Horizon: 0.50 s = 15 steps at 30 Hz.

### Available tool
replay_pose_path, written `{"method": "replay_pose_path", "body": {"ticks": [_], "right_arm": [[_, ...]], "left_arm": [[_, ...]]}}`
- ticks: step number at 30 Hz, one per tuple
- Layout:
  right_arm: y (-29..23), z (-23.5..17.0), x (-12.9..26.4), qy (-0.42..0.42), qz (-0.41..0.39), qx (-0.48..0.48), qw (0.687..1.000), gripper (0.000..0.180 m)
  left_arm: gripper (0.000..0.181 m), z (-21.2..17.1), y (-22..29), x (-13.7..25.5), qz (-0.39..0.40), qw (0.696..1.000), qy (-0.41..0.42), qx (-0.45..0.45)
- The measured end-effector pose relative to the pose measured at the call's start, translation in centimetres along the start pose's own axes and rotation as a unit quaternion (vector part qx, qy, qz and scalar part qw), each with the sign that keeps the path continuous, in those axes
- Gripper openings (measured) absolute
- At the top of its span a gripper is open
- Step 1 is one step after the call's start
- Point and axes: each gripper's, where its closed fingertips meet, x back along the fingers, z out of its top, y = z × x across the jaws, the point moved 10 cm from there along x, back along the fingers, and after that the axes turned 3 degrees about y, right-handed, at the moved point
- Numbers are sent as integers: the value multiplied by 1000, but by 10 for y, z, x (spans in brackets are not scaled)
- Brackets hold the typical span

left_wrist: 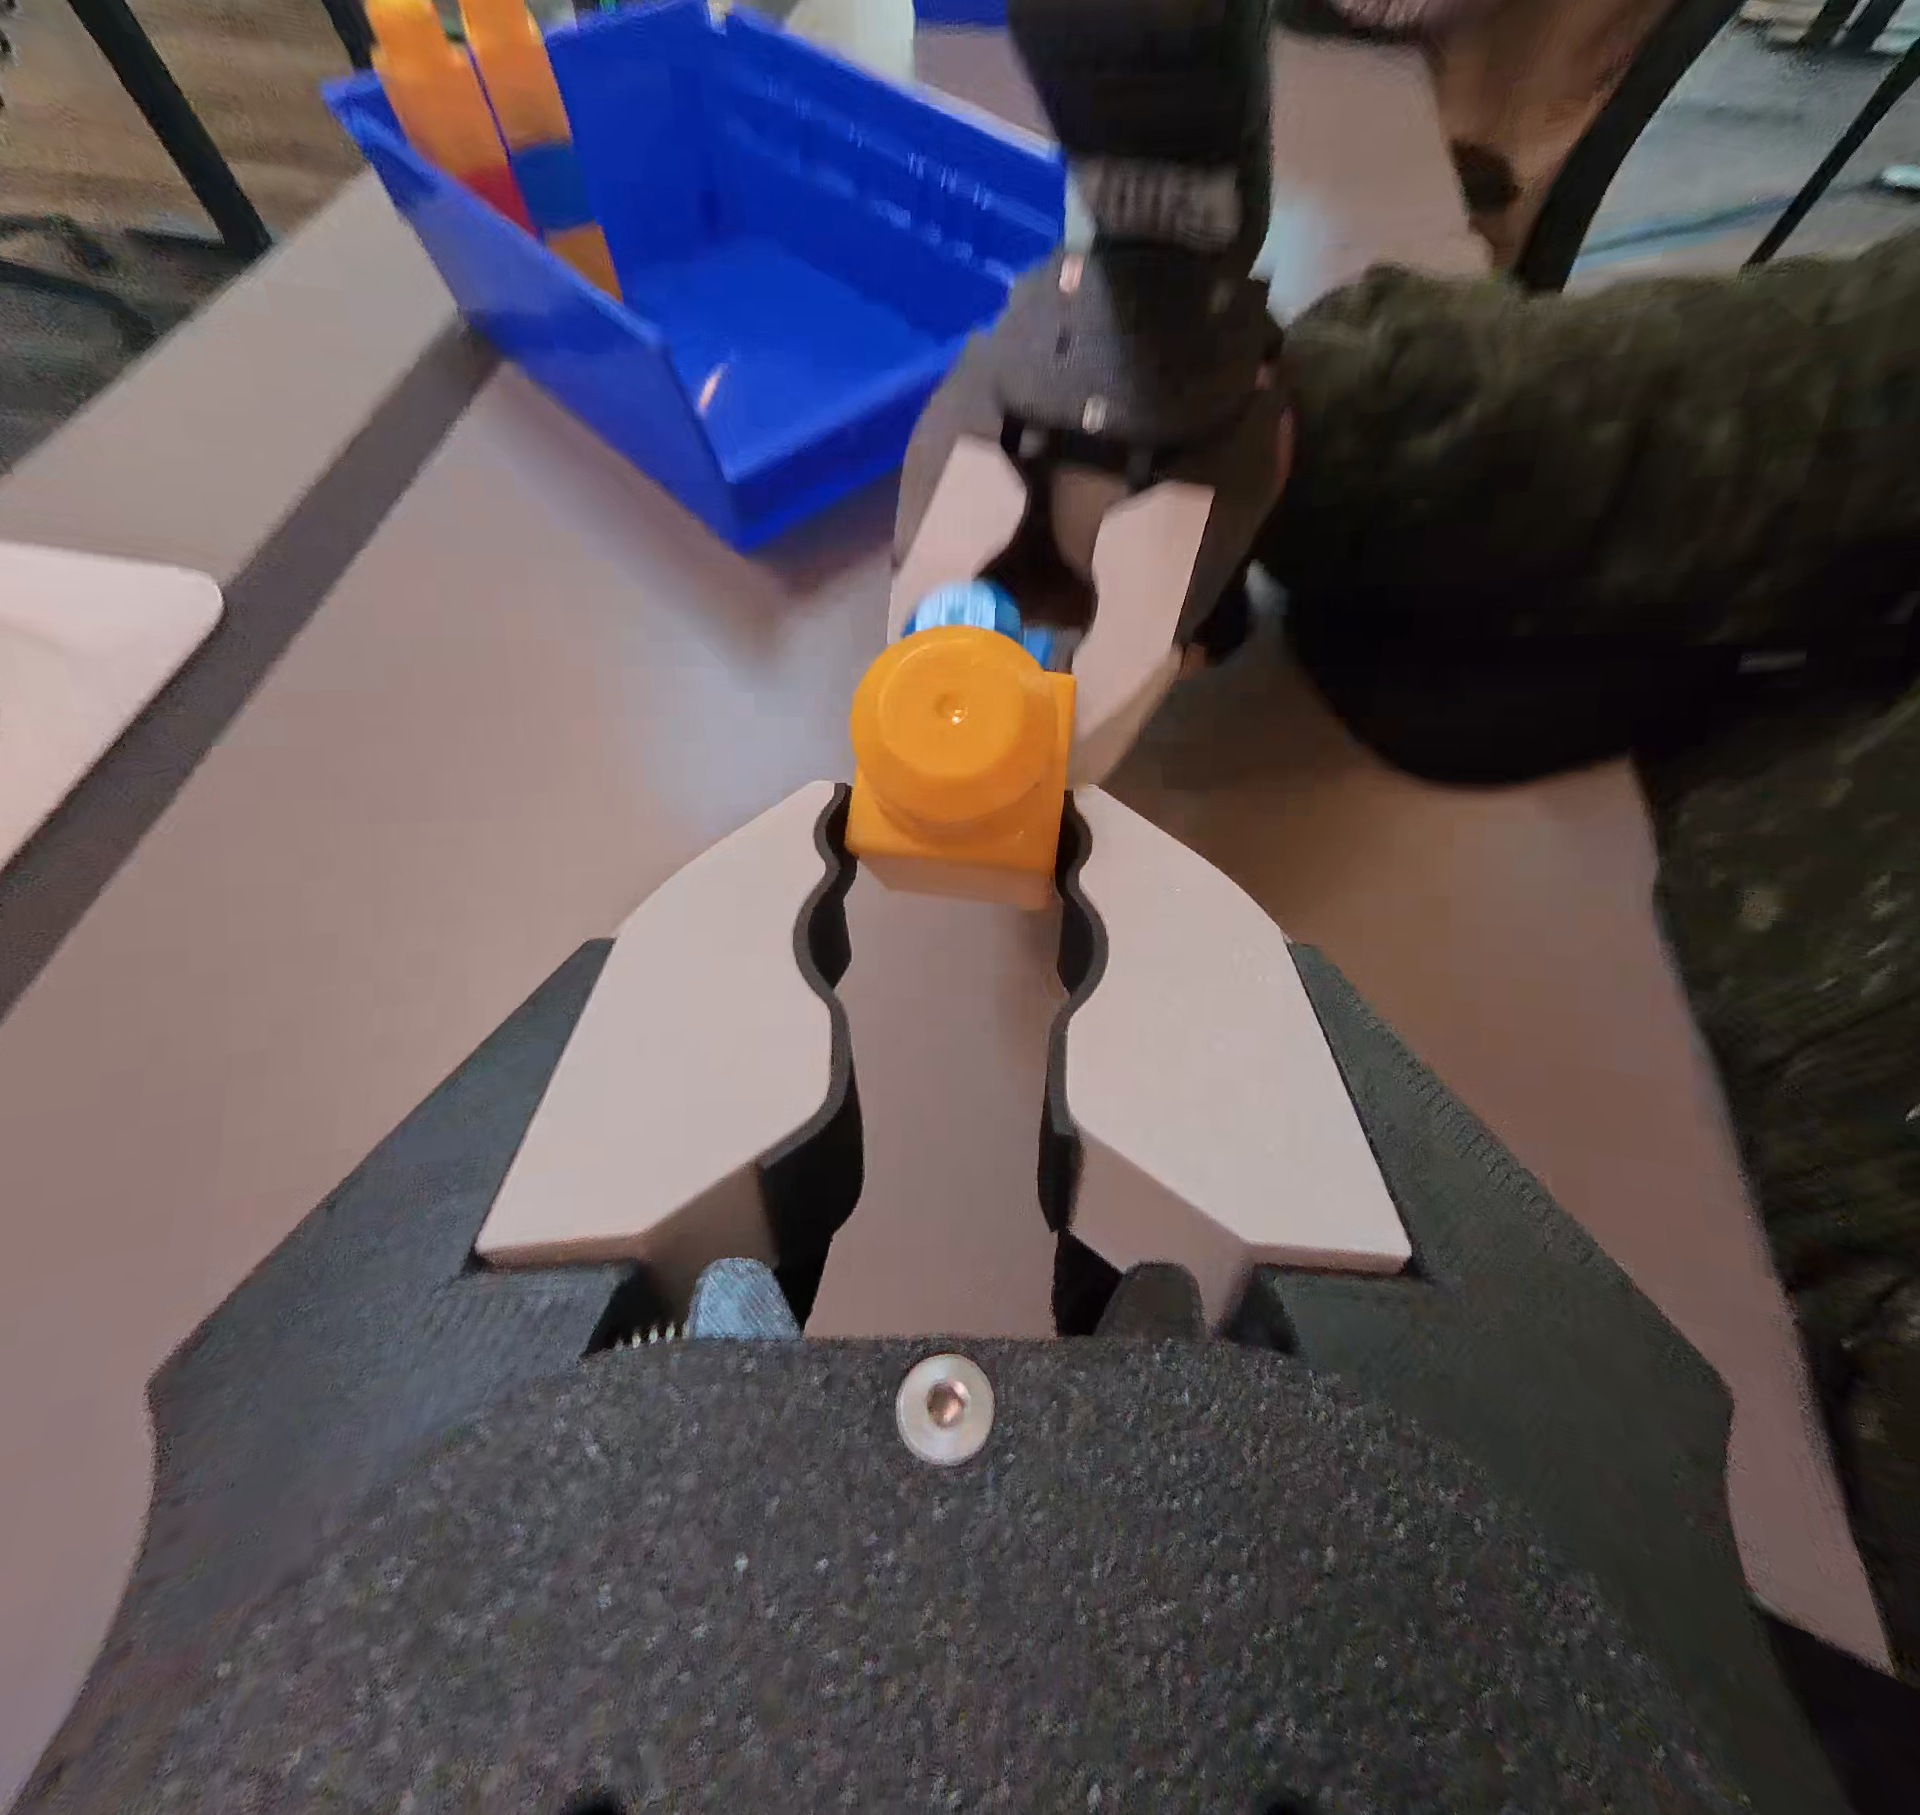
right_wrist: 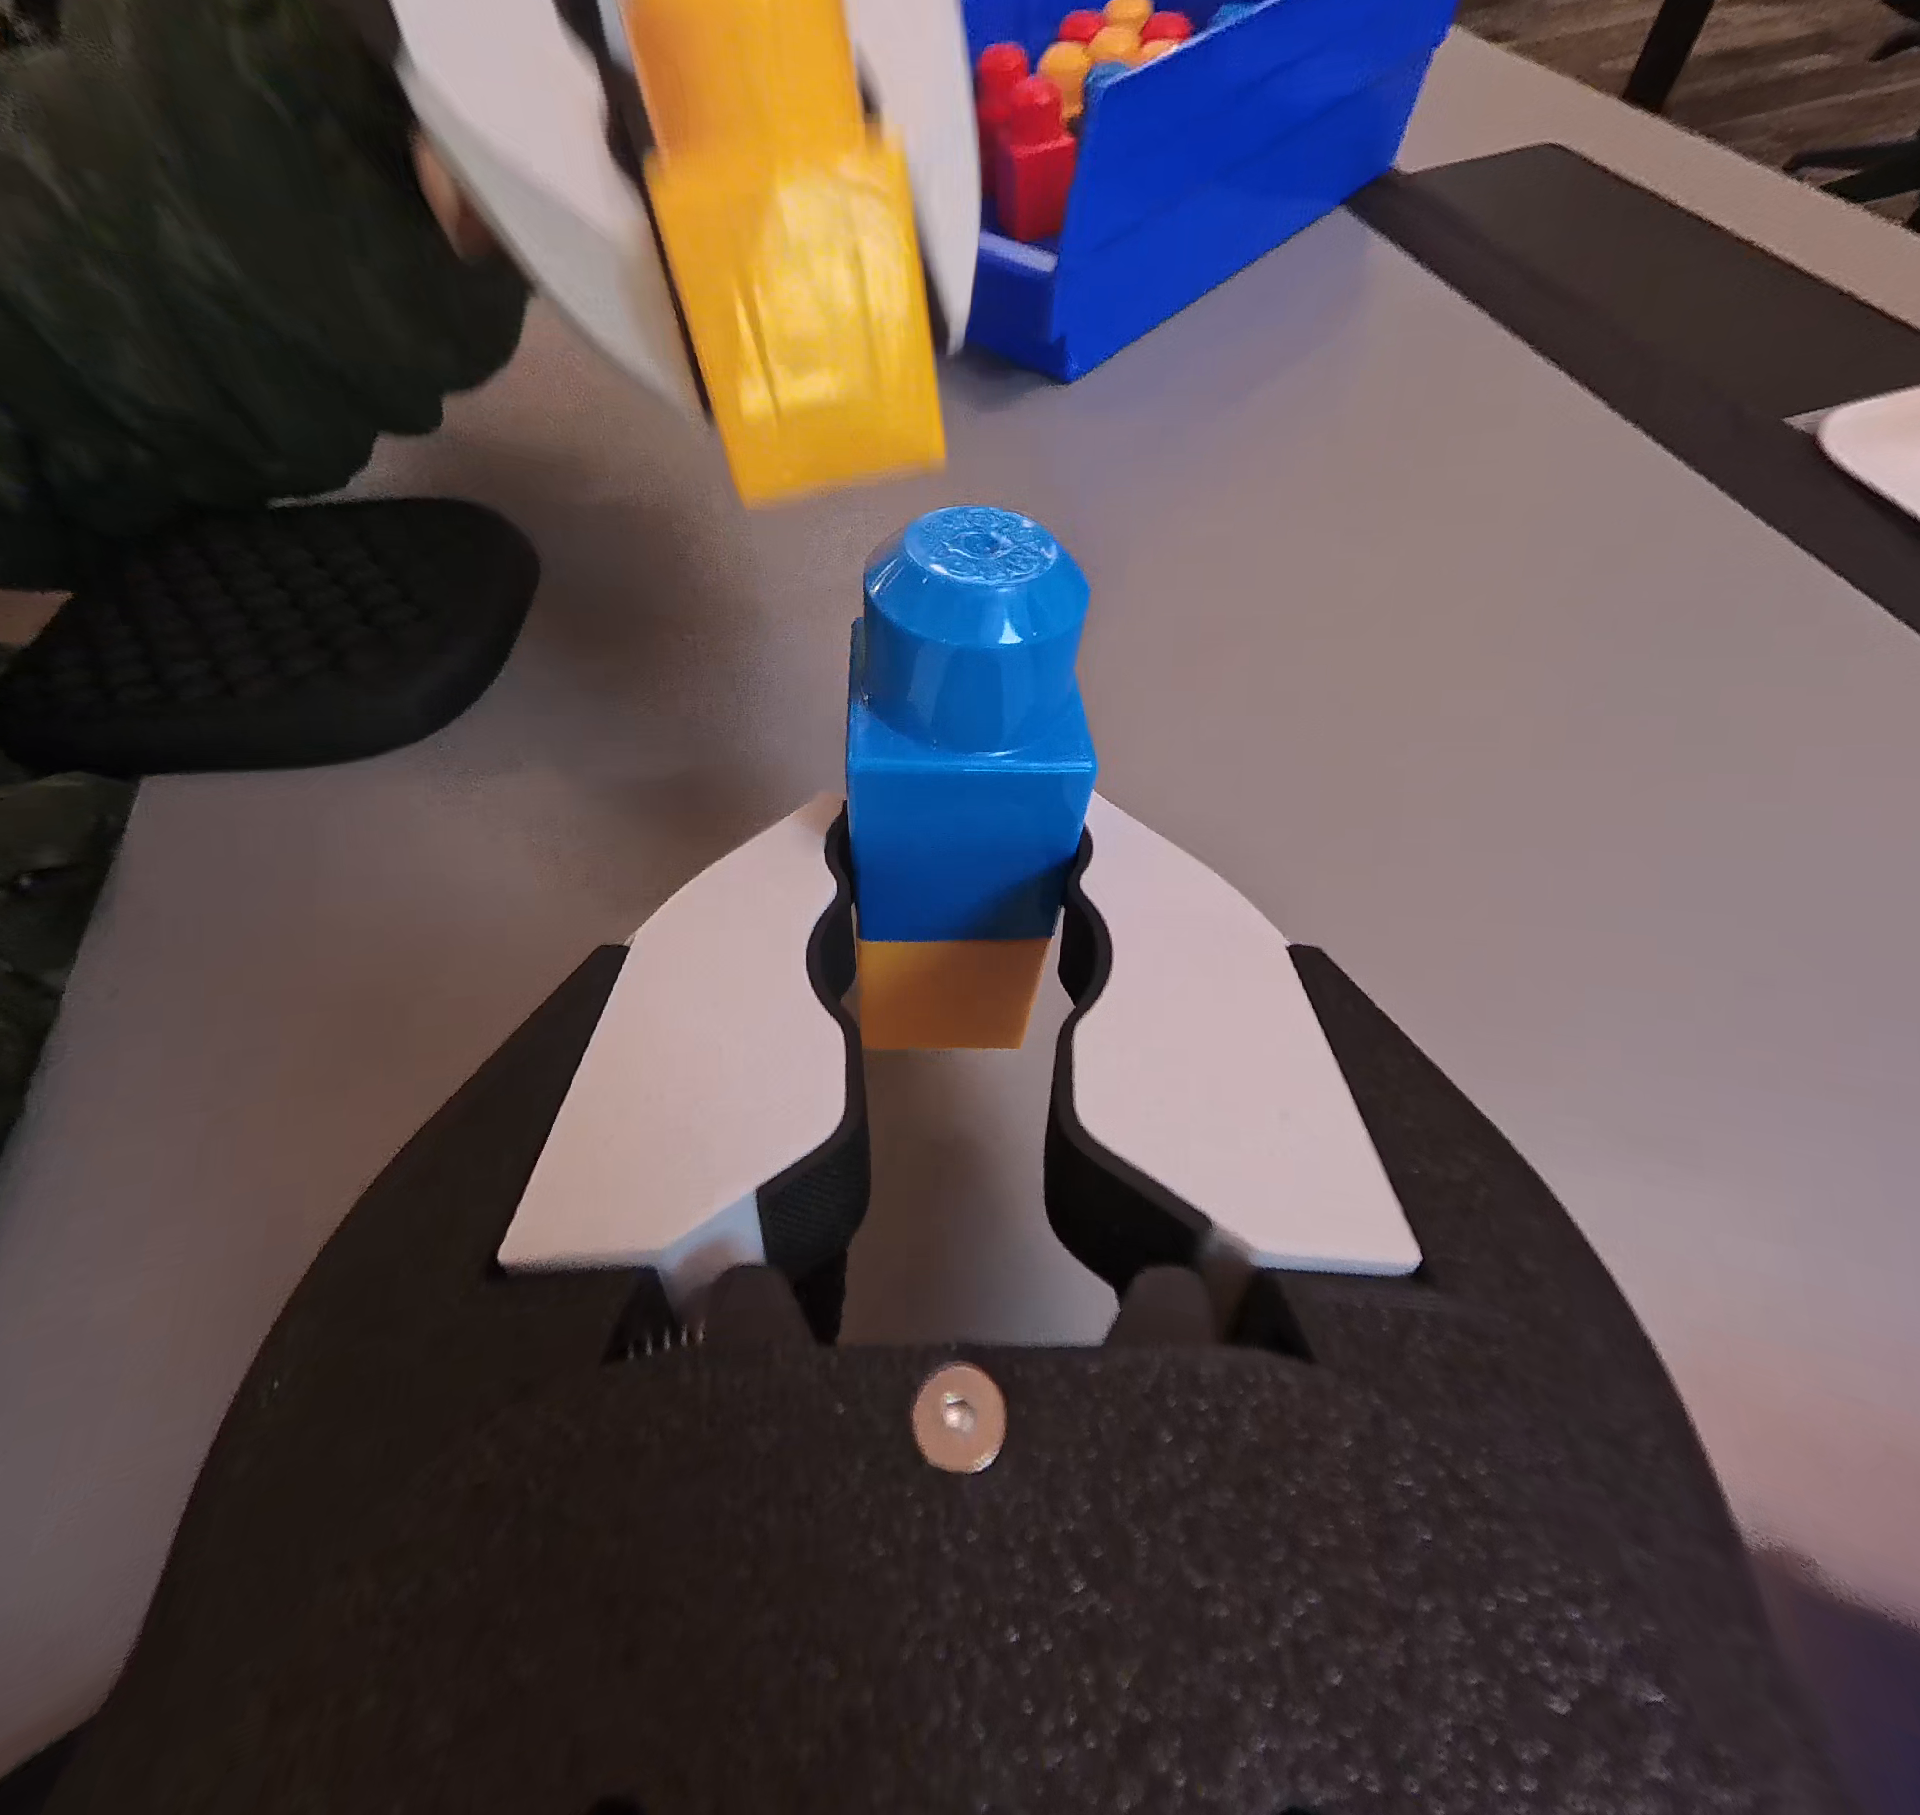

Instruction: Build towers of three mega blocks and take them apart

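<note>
1. The left gripper [left_wrist: 954, 835] clamps a single-stud orange plastic block [left_wrist: 961, 768], stud toward the camera.
2. The right gripper [right_wrist: 961, 892] clamps the blue plastic block [right_wrist: 971, 757] stacked on a second orange block [right_wrist: 951, 991], long axis upright over the grey table [right_wrist: 1403, 726].
3. A blue plastic bin [right_wrist: 1236, 165] holding loose blocks sits beyond.

The left black-and-white claw [left_wrist: 956, 830] and the right one [right_wrist: 961, 872] are each clamped on a block, tips near together, dark sleeves [left_wrist: 1558, 518] behind.
</note>
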Motion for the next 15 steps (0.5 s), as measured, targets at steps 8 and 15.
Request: {"method": "replay_pose_path", "body": {"ticks": [8, 15], "right_arm": [[-24, 6, -14, -26, 37, 53, 998, 36], [-29, 6, -18, -61, 50, 65, 995, 35]], "left_arm": [[37, 7, 12, -25, -56, 997, -47, -18], [37, 4, 16, -25, -73, 993, -91, -22]]}}
